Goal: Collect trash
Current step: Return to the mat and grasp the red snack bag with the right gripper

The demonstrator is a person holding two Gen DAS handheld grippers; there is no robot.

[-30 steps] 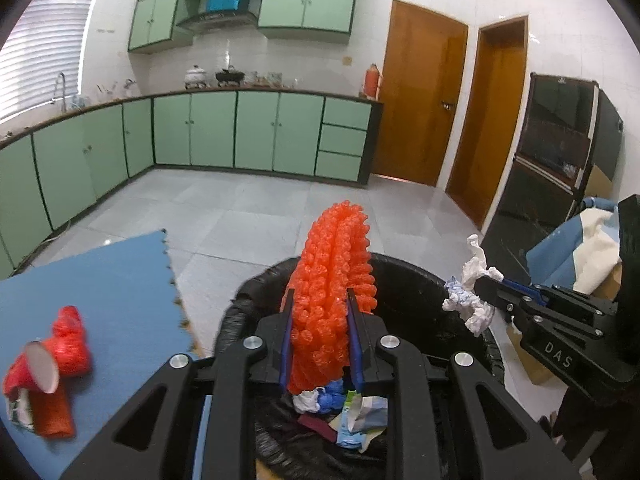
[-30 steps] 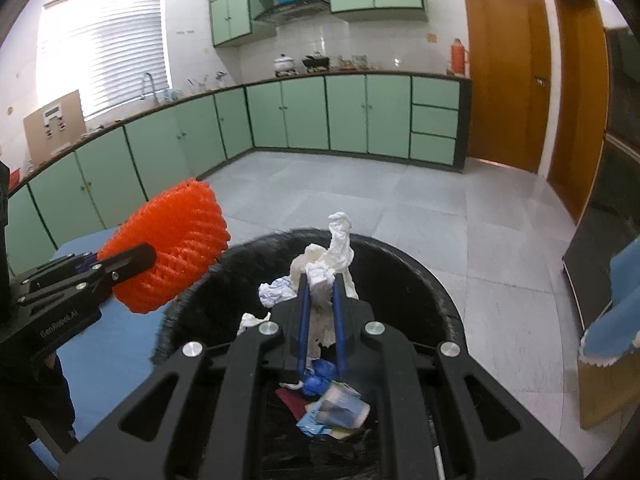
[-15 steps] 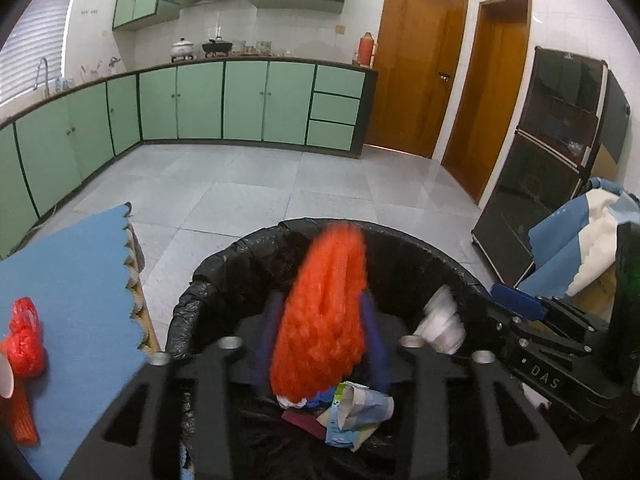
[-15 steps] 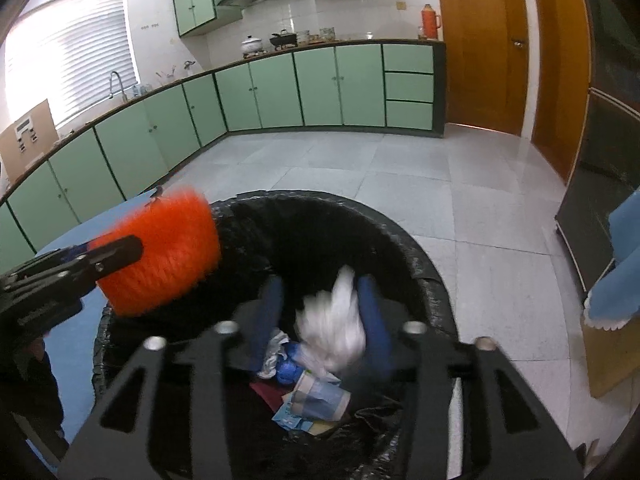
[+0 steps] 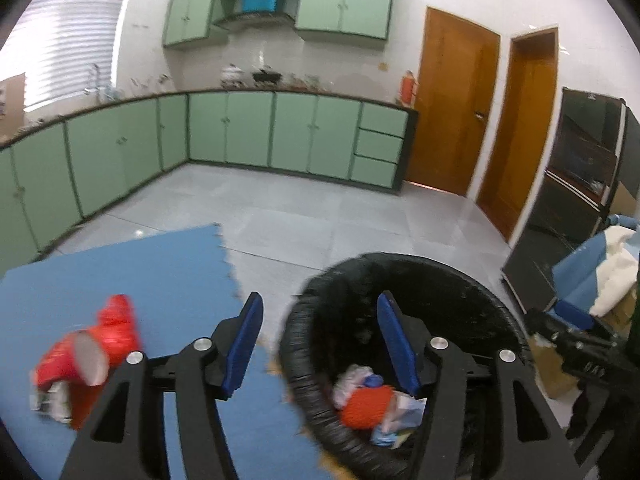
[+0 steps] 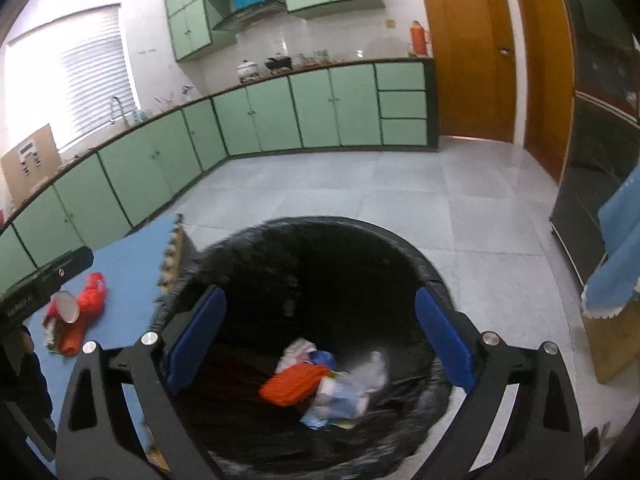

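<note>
With both jaws opening and empty, I note the red trash pile [image 5: 86, 360] lies on the blue mat [image 5: 132, 276], left of my left gripper [image 5: 320, 344], the right gripper [image 6: 320, 344] being farther over the bin [image 6: 400, 248].

Window [image 6: 68, 80] glare, fisheye edges, motion blur

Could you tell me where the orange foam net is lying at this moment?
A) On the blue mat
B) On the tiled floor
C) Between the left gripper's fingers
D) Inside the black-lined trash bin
D: the orange foam net lies among the paper scraps at the bottom of the trash bin, and both grippers are empty.
</note>
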